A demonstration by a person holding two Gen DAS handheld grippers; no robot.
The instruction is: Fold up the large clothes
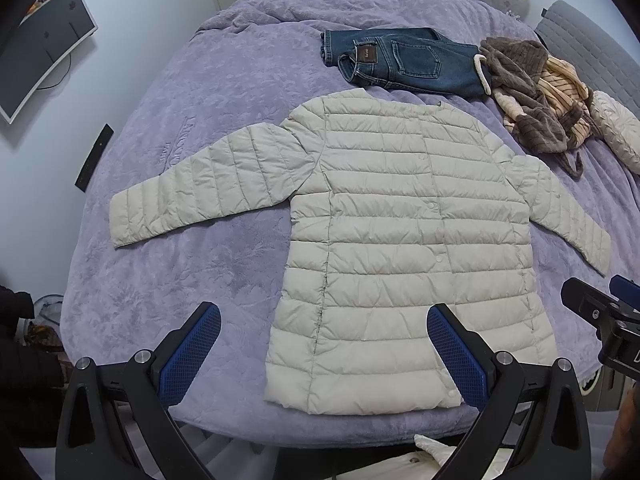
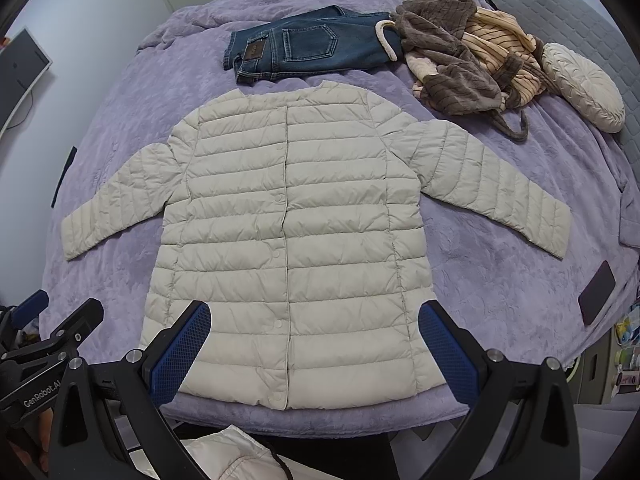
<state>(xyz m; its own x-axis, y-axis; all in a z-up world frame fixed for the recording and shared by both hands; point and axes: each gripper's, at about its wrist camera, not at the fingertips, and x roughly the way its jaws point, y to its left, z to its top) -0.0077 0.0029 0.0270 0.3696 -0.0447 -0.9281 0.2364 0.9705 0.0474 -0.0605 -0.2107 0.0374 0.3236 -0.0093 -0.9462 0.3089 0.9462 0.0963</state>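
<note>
A cream quilted puffer jacket point(image 1: 400, 232) lies flat and buttoned on a purple bedspread point(image 1: 192, 128), sleeves spread to both sides; it also shows in the right wrist view point(image 2: 292, 232). My left gripper point(image 1: 324, 316) is open and empty, held above the jacket's hem at its left side. My right gripper point(image 2: 314, 312) is open and empty, held above the hem's middle. The right gripper also shows at the right edge of the left wrist view point(image 1: 600, 312), and the left gripper at the left edge of the right wrist view point(image 2: 52, 328).
Folded blue jeans point(image 1: 404, 60) lie beyond the jacket's collar. A brown and striped fleece robe point(image 1: 532, 100) is piled at the far right beside a round cream cushion point(image 2: 584, 84). A dark phone point(image 2: 598, 298) lies near the bed's right edge. A monitor point(image 1: 44, 48) stands left.
</note>
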